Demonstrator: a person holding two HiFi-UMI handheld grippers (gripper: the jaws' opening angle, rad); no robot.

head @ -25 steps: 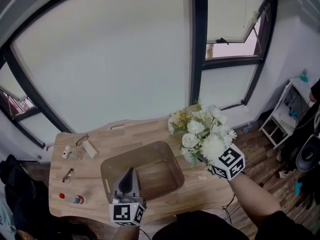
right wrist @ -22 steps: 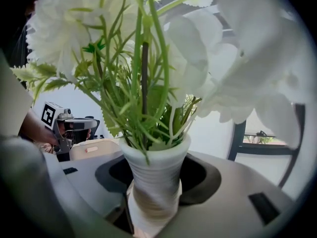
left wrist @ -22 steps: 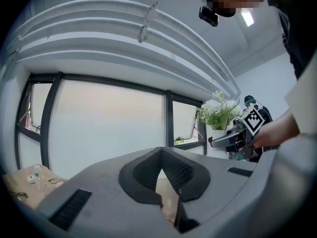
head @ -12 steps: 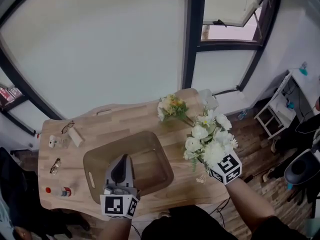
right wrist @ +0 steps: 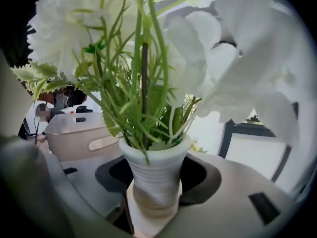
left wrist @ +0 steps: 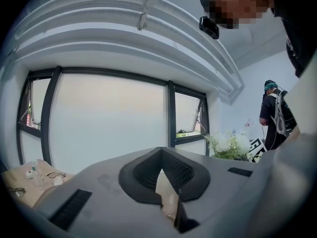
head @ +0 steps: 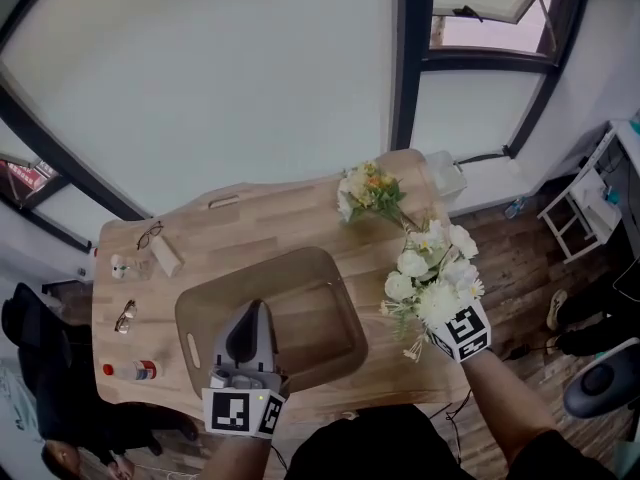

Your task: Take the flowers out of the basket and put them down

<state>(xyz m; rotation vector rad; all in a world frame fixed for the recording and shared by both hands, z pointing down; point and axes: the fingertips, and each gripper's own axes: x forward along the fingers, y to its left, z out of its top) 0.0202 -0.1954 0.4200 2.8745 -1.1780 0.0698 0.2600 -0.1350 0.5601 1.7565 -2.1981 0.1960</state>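
A bunch of white flowers [head: 430,273] stands in a small ribbed white vase [right wrist: 154,167]. My right gripper [head: 448,320] is shut on that vase and holds it upright over the table's front right part, right of the basket. In the right gripper view the stems and blooms [right wrist: 148,58] fill the frame above the right gripper [right wrist: 153,187]. The tan basket [head: 200,313] sits mid-table and looks empty. A second bunch, yellow and white [head: 368,190], lies on the table at the back right. My left gripper [head: 250,333] hangs over the basket's front rim, shut and holding nothing.
On the wooden table [head: 300,228], at its left, lie two pairs of glasses [head: 148,234], small white items [head: 165,255] and a red-capped bottle [head: 130,370]. A white box [head: 445,178] sits at the far right corner. The basket's handle side [right wrist: 74,135] shows behind the vase. A person [left wrist: 275,115] stands by the wall.
My right gripper has carried the white flowers toward me and to the right, away from the yellow bunch. The left gripper has stayed over the basket.
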